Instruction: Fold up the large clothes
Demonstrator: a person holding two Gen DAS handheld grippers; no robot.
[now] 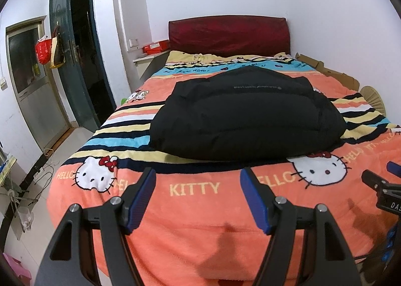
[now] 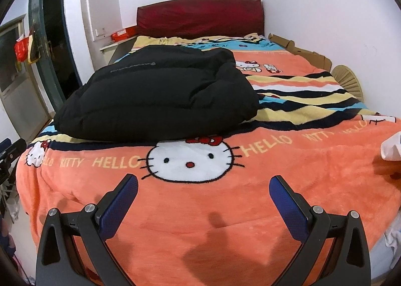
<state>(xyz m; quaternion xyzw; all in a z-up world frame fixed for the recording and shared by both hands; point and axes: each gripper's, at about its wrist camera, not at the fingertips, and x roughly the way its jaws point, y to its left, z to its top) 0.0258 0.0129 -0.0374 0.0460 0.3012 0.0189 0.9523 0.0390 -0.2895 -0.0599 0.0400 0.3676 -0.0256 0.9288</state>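
You have one black padded jacket (image 1: 246, 115) to deal with, lying in a puffy heap in the middle of the bed, on the striped band of the Hello Kitty blanket (image 1: 195, 210). Both of your claws hang over the near orange edge of that blanket, well short of the jacket. Your left claw (image 1: 198, 185) has its two blue pads apart with nothing between them; your right claw (image 2: 203, 193) likewise stands wide and empty.

Count one dark red headboard (image 1: 228, 33), one red box (image 1: 155, 47) on the ledge beside it, one piece of brown cardboard (image 1: 330, 72) along the wall side, and one straw fan (image 1: 373, 97) next to it.

From your left wrist view you see the open dark door (image 1: 72, 45) with two bags hung on it, a red one (image 1: 43, 51) and a yellow one (image 1: 57, 52), plus the floor left of the bed. From your right wrist view you get a white cloth (image 2: 391, 150) at the right edge of the blanket, which the left view does not show.
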